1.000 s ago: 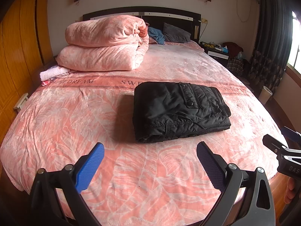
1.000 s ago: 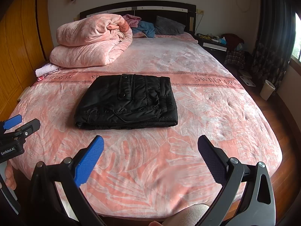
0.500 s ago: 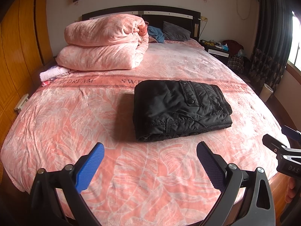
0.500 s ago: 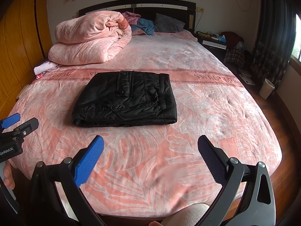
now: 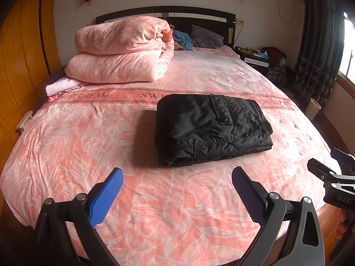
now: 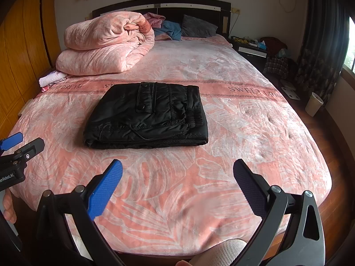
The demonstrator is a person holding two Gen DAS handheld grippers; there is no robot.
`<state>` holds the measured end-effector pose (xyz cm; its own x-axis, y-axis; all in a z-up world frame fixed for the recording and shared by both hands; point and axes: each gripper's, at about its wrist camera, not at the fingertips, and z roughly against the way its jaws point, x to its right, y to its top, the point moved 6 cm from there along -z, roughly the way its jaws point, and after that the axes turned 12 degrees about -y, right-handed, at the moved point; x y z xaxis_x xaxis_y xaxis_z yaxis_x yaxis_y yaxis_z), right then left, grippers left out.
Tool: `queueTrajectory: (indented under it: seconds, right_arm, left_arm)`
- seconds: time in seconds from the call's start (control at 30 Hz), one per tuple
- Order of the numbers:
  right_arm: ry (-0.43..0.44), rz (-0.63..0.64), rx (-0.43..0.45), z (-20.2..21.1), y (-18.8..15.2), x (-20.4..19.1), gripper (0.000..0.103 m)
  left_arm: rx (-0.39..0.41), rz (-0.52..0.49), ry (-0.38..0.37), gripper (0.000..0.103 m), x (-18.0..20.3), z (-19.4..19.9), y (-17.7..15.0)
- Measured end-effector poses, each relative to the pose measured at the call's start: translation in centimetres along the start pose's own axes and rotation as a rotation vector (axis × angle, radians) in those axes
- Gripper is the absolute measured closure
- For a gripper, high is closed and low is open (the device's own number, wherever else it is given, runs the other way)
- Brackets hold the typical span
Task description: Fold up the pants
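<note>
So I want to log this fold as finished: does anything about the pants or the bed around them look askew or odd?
Nothing stands out. The black pants lie in a compact folded stack on the pink bedspread; a thin thread or cord crosses the near fold. Both the left gripper and right gripper are open and clear of them.

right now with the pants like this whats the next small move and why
Probably none beyond backing both away: the black pants already lie as a compact folded stack on the bed, and the left gripper and right gripper are open, holding nothing.
</note>
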<state>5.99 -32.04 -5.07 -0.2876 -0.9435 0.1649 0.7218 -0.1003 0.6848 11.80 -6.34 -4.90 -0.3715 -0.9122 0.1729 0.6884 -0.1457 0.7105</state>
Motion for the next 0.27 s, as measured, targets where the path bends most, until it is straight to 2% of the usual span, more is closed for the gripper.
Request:
queueTrajectory:
  seconds: [0.27]
  right_arm:
    - [0.001,0.000,-0.001,-0.12,0.06,0.10,0.003]
  left_arm:
    - [-0.014,0.004,-0.002,0.004,-0.39,-0.32,0.21]
